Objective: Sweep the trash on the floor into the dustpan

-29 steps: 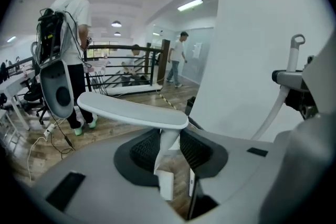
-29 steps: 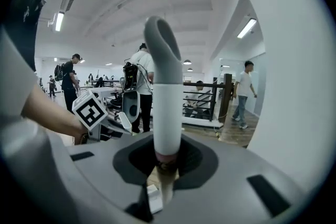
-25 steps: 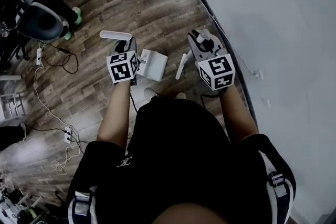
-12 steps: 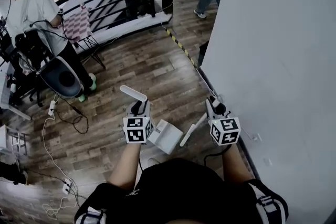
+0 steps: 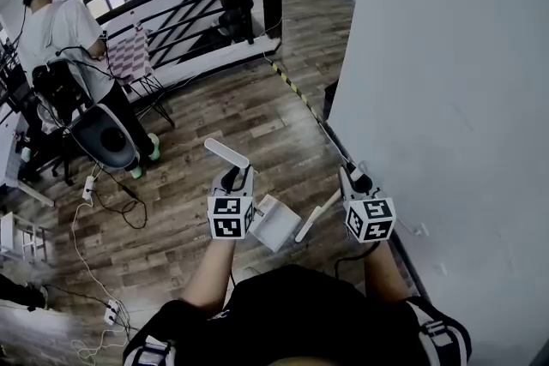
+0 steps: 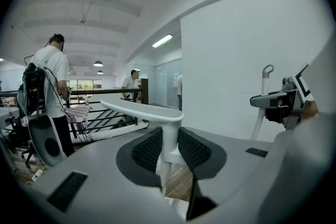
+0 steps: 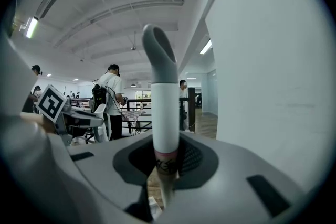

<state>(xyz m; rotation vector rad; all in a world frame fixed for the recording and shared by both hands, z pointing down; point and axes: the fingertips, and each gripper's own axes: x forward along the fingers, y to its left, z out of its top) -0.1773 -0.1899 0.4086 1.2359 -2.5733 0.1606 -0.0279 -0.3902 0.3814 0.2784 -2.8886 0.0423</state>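
My left gripper [image 5: 233,182] is shut on the thin stem of a white dustpan handle [image 5: 226,153], whose flat top sticks out above the jaws. The dustpan's white body [image 5: 274,223] hangs below, between my hands. In the left gripper view the stem [image 6: 169,139] is pinched between the dark pads. My right gripper [image 5: 354,181] is shut on a white broom handle [image 7: 165,113] with a grey tip, held upright. The broom's lower white part [image 5: 316,215] slants toward the dustpan. No trash shows on the wooden floor [image 5: 257,120] in any view.
A large white wall [image 5: 446,81] rises close on my right. A black railing [image 5: 206,9] crosses the back, with yellow-black tape [image 5: 292,86] on the floor near it. A person [image 5: 60,39] stands by a chair [image 5: 103,137] at the left. Cables [image 5: 94,219] trail over the floor.
The head view has tilted up from the floor to take in the room and railing. Both grippers keep their hold on the dustpan and broom and sit lower in the frame.
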